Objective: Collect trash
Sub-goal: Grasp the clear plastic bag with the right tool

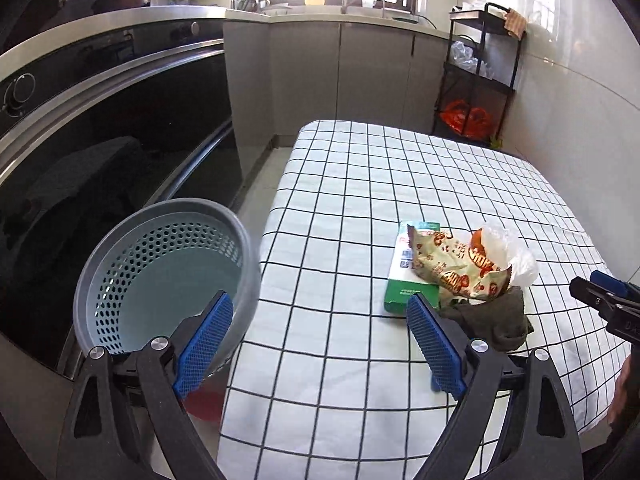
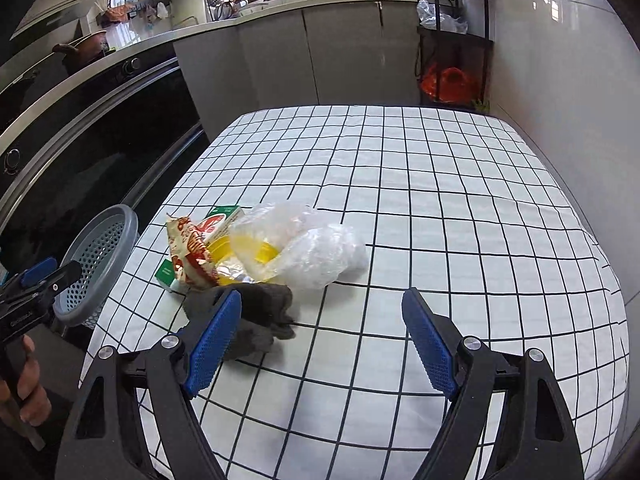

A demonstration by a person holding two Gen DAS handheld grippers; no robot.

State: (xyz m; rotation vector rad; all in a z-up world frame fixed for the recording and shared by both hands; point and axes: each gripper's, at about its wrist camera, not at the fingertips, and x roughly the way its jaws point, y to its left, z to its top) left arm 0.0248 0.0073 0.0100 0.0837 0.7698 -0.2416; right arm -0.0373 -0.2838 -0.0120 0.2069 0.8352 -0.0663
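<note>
On the checked tablecloth (image 1: 360, 180) lies a heap of trash: a green-and-white carton (image 1: 402, 284), a printed snack wrapper (image 1: 460, 268), a clear plastic bag (image 1: 512, 252) and a dark crumpled cloth (image 1: 496, 324). My left gripper (image 1: 319, 298) is open and empty, hovering over the table's left edge, between the heap and a grey perforated basket (image 1: 192, 205) beside the table. My right gripper (image 2: 322, 294) is open and empty just in front of the heap, its left finger over the dark cloth (image 2: 260, 308). The bag (image 2: 316, 252), wrapper (image 2: 188, 248), carton (image 2: 226, 216) and basket (image 2: 120, 213) show there too.
A black oven front (image 1: 120, 128) and grey cabinets (image 1: 304, 76) run along the left and back. A black shelf rack (image 1: 480, 80) with an orange bag stands in the far corner, and a white wall (image 1: 580, 120) closes the right. A hand (image 2: 28, 380) grips the left tool.
</note>
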